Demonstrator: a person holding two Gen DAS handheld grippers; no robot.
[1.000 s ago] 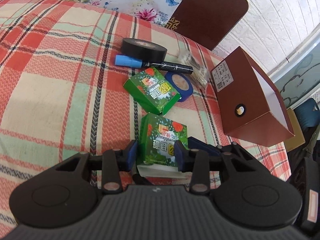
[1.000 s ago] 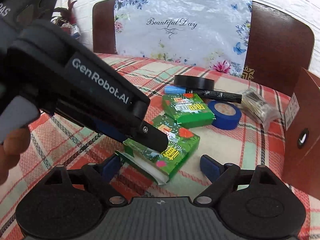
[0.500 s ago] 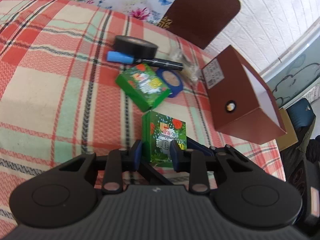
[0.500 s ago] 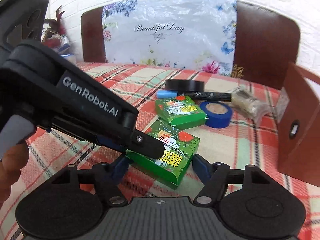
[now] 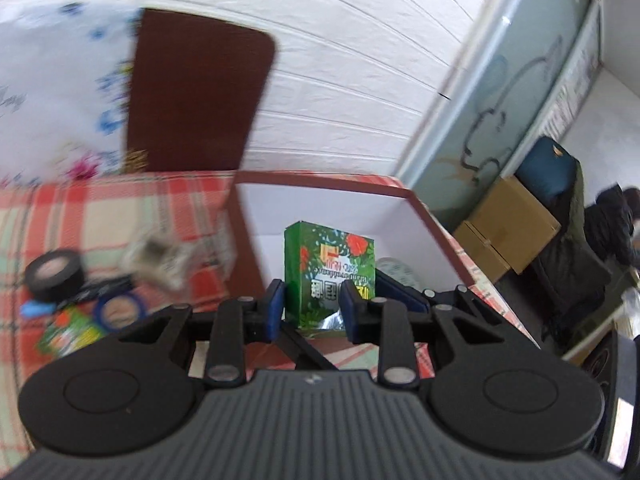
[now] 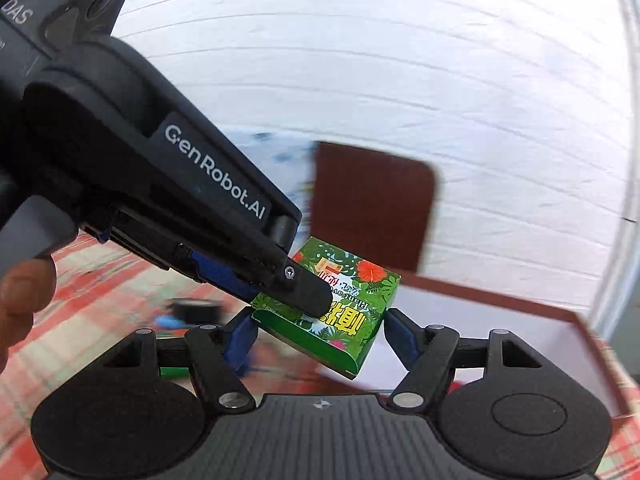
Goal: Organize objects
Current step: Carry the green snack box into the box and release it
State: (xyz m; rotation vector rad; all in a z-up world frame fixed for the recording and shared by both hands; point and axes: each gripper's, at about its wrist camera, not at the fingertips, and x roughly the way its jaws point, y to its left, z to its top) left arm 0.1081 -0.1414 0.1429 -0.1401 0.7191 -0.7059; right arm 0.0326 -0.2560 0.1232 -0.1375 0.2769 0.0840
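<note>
My left gripper (image 5: 312, 306) is clamped on the green box (image 5: 330, 276), blue pads pressing both sides, box upright at frame centre in the left wrist view, lifted off the cloth and in front of the open brown box (image 5: 320, 184) with white inside. In the right wrist view my right gripper (image 6: 318, 334) sits half spread, blue fingertips (image 6: 400, 332) flanking the same green box; left one looks touching, right one I cannot tell. Black tape roll (image 5: 54, 274), blue tape roll (image 5: 118, 308), marker (image 5: 40, 307) and second green box (image 5: 70, 330) lie blurred on the plaid tablecloth (image 5: 80, 208), lower left of the frame.
</note>
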